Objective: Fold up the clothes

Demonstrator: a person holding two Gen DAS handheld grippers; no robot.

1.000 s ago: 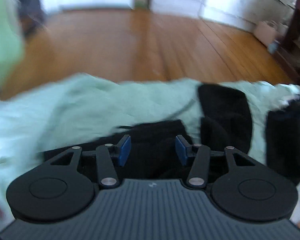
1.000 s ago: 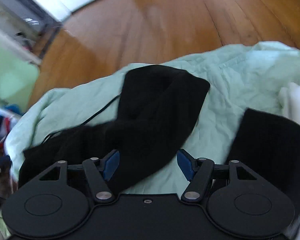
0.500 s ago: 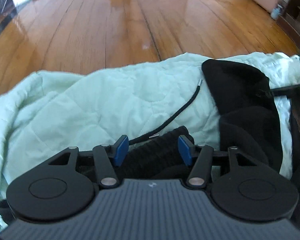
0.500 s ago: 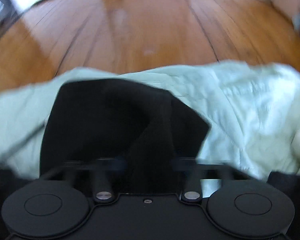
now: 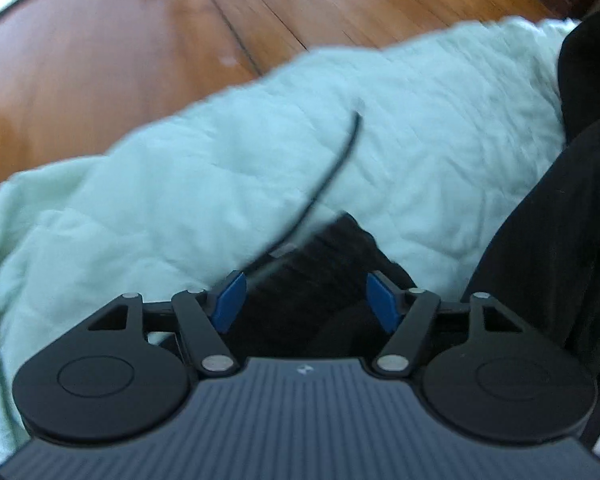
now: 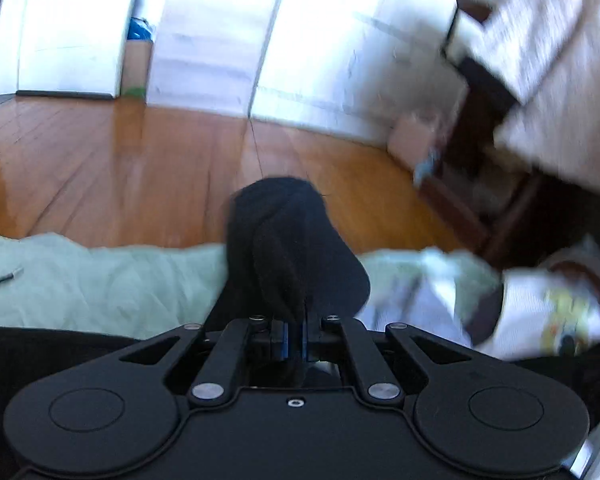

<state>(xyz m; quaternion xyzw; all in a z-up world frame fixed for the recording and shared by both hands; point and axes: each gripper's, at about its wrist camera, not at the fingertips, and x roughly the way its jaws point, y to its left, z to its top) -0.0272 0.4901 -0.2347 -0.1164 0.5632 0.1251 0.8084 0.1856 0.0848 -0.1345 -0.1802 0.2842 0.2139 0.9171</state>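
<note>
A black garment (image 5: pixel 548 240) lies on a pale green quilt (image 5: pixel 180 184). Its ribbed waistband end (image 5: pixel 316 276) sits between the blue pads of my left gripper (image 5: pixel 306 300), which is open around it. A black drawstring (image 5: pixel 332 168) runs from the waistband up over the quilt. My right gripper (image 6: pixel 295 338) is shut on a fold of the same black garment (image 6: pixel 288 248) and holds it lifted above the quilt (image 6: pixel 100 276).
A wooden floor (image 6: pixel 120 168) lies beyond the quilt's far edge. A pile of white and printed clothes (image 6: pixel 548 300) lies at the right. Dark wooden furniture (image 6: pixel 496 184) and white cabinets (image 6: pixel 212 36) stand at the back.
My right gripper has closed on the black garment and lifted it, tilting up toward the room. My left gripper has moved in closer around the waistband, still open.
</note>
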